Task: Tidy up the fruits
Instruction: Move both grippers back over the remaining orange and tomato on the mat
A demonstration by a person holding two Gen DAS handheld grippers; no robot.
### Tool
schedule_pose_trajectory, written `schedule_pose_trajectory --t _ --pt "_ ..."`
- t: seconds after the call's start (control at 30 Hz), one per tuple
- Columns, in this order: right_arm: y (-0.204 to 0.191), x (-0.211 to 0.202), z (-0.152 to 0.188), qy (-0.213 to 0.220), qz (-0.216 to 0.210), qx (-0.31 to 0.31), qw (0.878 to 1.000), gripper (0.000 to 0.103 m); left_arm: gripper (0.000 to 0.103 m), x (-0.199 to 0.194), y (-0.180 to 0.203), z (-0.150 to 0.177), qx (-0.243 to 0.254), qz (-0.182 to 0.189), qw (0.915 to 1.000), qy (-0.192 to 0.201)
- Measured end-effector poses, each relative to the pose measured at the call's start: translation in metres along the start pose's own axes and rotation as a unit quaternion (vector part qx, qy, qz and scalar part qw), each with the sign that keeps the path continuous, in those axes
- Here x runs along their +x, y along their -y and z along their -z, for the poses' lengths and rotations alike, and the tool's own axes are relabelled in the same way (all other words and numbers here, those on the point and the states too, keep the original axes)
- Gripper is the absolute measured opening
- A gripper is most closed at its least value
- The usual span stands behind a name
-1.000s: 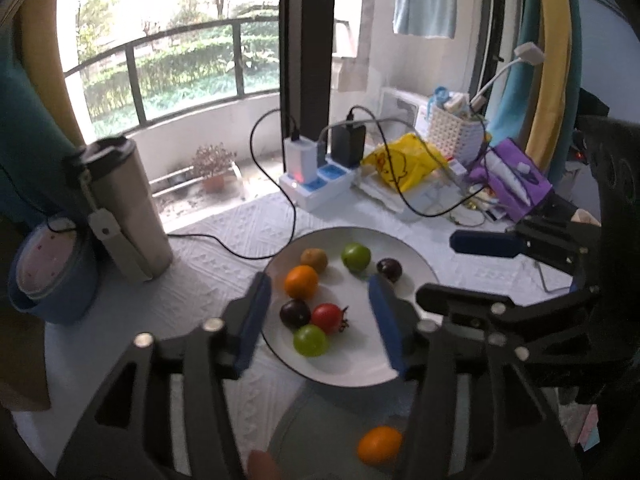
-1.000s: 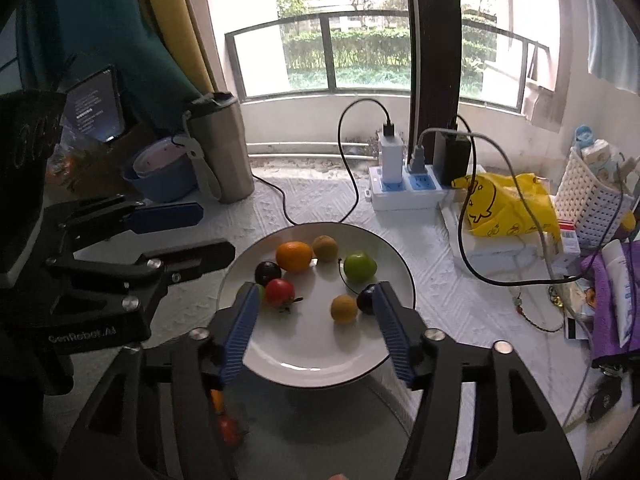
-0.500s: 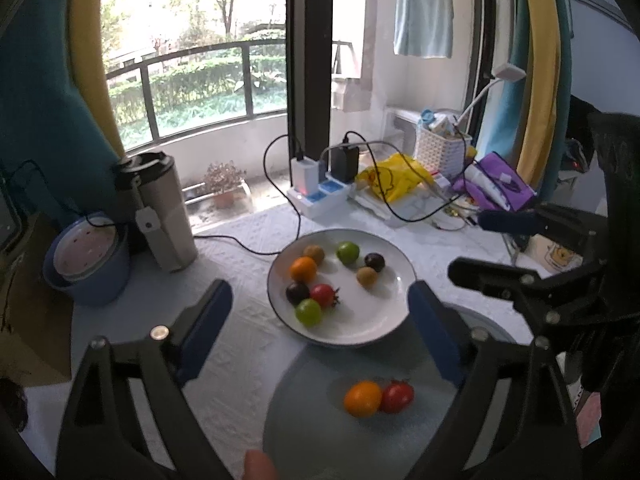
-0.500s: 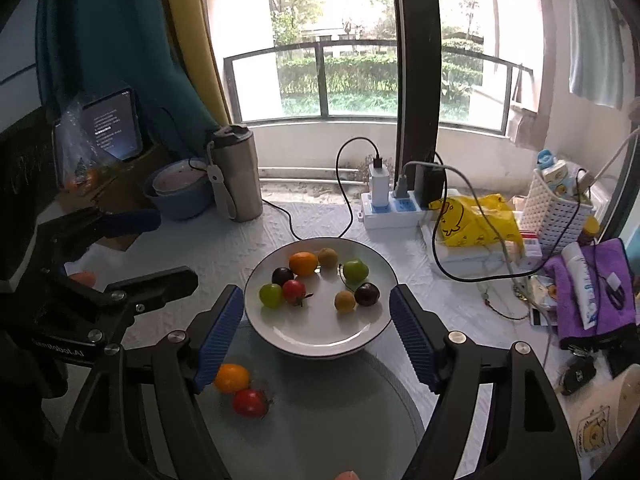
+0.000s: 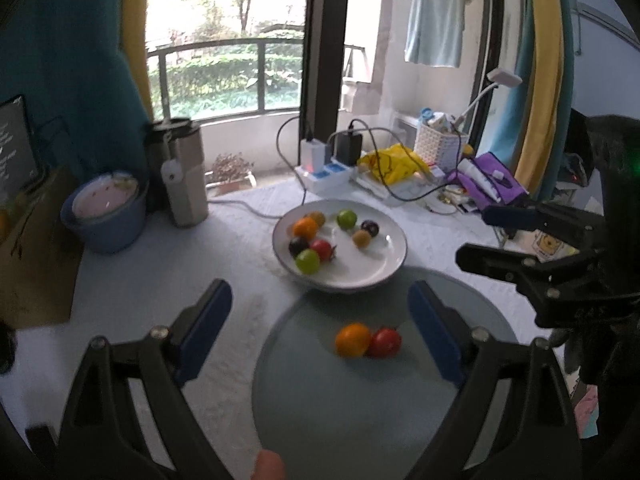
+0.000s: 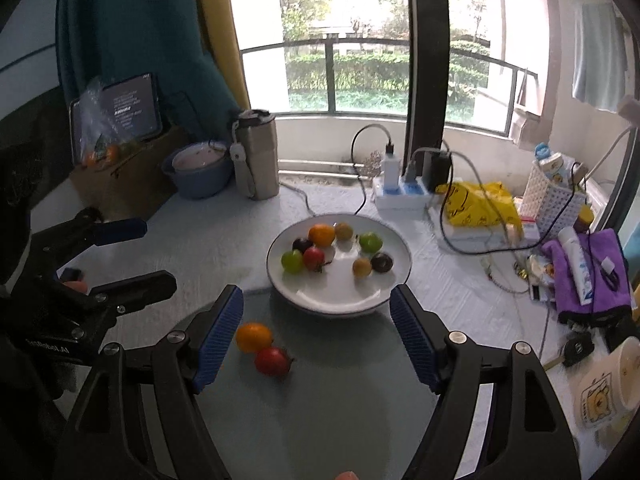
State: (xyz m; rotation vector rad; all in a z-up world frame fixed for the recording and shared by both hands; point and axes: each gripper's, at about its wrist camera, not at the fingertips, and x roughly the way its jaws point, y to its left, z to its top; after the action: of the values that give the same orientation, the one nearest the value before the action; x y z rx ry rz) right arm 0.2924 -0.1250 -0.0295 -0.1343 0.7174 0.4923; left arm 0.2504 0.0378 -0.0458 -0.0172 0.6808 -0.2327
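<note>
Right, we're btwn picks. Both tools are released and hold nothing: left gripper (image 5: 320, 332) has its jaws wide w/ only the glass disc showing btwn them, and right gripper (image 6: 316, 332) is likewise spread and bare. The jaws of both have just been opening, nothing btwn the pads in either view.

Where the fruit sits: white plate (image 6: 384, 300) holds seven small fruits, incl. an orange one (image 6: 321, 235), a red tomato (image 6: 313, 258), two green, two dark and a couple of yellowish ones. On the round glass disc (image 6: 340, 400), just in front of the plate, lie an orange fruit (image 6: 253, 337) and a red tomato (image 6: 272, 361), touching each other.

We judge the sorting is under way, w/ most fruit still on the plate. Next move, as we read it: pick one fruit from the plate, likely a match for what's on the disc. That calls for lining the pads either side of a single fruit; the cluster on the plate's left is tight, so neighbours could get nudged or roll.

Vs the earlier frames: both grippers sat close over the plate w/ jaws narrower, and now they're pulled back w/ the plate farther off. The red tomato on the disc, barely visible at the frame's bottom a second ago, is now in plain view beside the orange one.
</note>
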Motion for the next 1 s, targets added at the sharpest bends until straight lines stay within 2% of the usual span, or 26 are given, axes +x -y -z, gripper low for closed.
schedule_pose_trajectory --t 0.4,1.0 --pt "-0.027 0.022 0.037 -0.047 -0.012 -0.010 0.999 0.078 0.091 -0.002 -0.019 0.048 -0.032 0.004 0.9992 -0.025" --pt "-0.044 0.088 0.064 -0.112 -0.038 -0.014 0.993 0.078 0.091 0.023 -0.043 0.085 -0.054 -0.013 0.9961 -0.069"
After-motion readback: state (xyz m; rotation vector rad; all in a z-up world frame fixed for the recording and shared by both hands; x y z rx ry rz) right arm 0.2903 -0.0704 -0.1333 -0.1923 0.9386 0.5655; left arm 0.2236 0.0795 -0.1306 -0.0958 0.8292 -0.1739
